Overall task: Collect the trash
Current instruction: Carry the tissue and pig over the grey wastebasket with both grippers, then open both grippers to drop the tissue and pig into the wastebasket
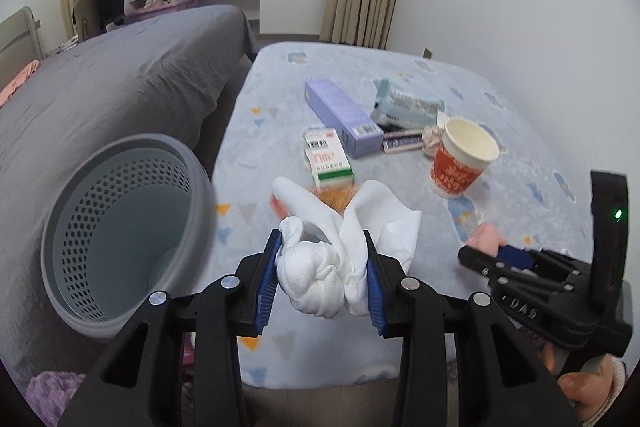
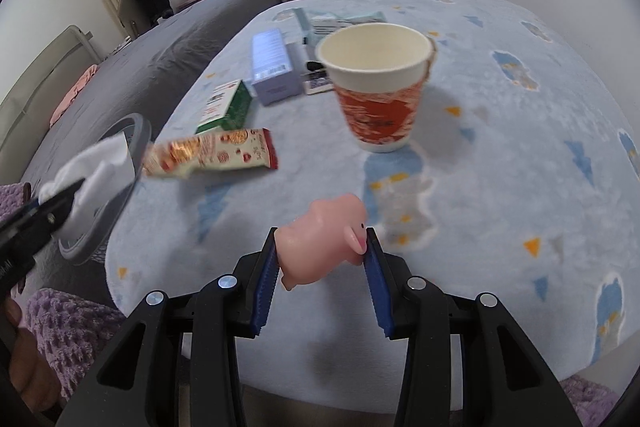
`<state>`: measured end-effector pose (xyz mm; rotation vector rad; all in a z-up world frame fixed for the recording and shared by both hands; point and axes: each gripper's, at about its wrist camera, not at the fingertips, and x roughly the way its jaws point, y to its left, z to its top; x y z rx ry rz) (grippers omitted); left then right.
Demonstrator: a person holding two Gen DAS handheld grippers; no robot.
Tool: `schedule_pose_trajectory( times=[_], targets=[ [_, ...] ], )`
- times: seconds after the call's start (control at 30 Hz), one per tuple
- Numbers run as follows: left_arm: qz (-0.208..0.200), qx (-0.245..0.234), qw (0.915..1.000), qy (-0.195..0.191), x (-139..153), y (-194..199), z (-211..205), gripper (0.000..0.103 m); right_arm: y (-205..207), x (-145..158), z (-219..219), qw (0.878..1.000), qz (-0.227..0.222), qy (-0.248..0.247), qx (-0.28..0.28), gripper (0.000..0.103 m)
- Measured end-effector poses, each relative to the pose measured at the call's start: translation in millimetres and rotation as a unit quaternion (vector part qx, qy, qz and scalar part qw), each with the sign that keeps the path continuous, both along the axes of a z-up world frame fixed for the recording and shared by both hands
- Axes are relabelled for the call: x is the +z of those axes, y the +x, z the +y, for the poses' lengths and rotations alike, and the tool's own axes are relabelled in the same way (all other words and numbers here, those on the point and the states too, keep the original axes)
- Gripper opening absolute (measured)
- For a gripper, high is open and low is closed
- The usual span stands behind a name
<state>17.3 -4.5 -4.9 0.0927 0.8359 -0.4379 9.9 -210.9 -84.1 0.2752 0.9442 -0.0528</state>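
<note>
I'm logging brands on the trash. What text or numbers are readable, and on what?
"UAS", uncertain: moulded on the right gripper body.
Blurred, unreadable: print on the medicine box, snack wrapper, paper cup.
Too small: barcode label on the purple box.

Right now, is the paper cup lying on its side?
No, the paper cup stands upright on the blue cloth, with its open mouth facing up.
</note>
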Motion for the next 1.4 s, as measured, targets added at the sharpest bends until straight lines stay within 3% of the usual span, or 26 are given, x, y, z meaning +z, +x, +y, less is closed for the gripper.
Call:
schedule_pose_trajectory(
  times=[0.13,0.27,0.43,0.73,0.97,1.07,1.13,1.23,1.27,1.3,1.4],
  targets=[
    [-0.027,0.01,0.9996,-0.006,19.2,6.1,15.4,0.037,5.9,10.9,19.2,1.0,-0.008,-0.006,0.012,0.04],
    [-0.038,0.033,0.9987,0.001,19.3,12.4,36.1,0.037,15.6,22.5,39.5,0.999,-0.015,-0.013,0.033,0.04],
    [-0.024,0.084,0.996,0.019,0.0,26.3,77.3,0.037,35.1,34.6,72.2,0.997,-0.025,-0.017,0.073,0.04],
    [-0.01,0.176,0.9822,0.063,-27.1,59.4,158.2,0.038,87.5,40.2,161.6,0.984,-0.036,-0.014,0.172,0.04],
    [-0.006,0.221,0.9719,0.08,-48.8,85.3,188.3,0.039,128.7,29.1,216.6,0.975,-0.031,-0.013,0.221,0.04],
    [0.012,0.229,0.971,0.067,-58.1,92.4,198.7,0.04,143.5,20.5,234.2,0.972,-0.023,-0.017,0.235,0.04],
    [0.009,0.234,0.9699,0.066,-59.7,94.1,201.9,0.043,151.7,16.0,241.7,0.971,-0.018,-0.017,0.239,0.04],
    [-0.001,0.248,0.9665,0.067,-60.9,95.9,203.4,0.06,159.0,10.3,251.0,0.97,-0.015,-0.021,0.243,0.04],
    [-0.002,0.25,0.9659,0.066,-61.6,96.1,205.1,0.063,160.2,9.2,252.8,0.969,-0.014,-0.023,0.244,0.045],
    [0.0,0.252,0.9655,0.065,-62.2,96.9,206.1,0.064,161.3,8.7,254.4,0.969,-0.014,-0.024,0.244,0.057],
    [0.005,0.26,0.9635,0.063,-64.4,99.0,210.5,0.066,161.2,9.4,254.3,0.971,-0.022,-0.023,0.235,0.064]
  ],
)
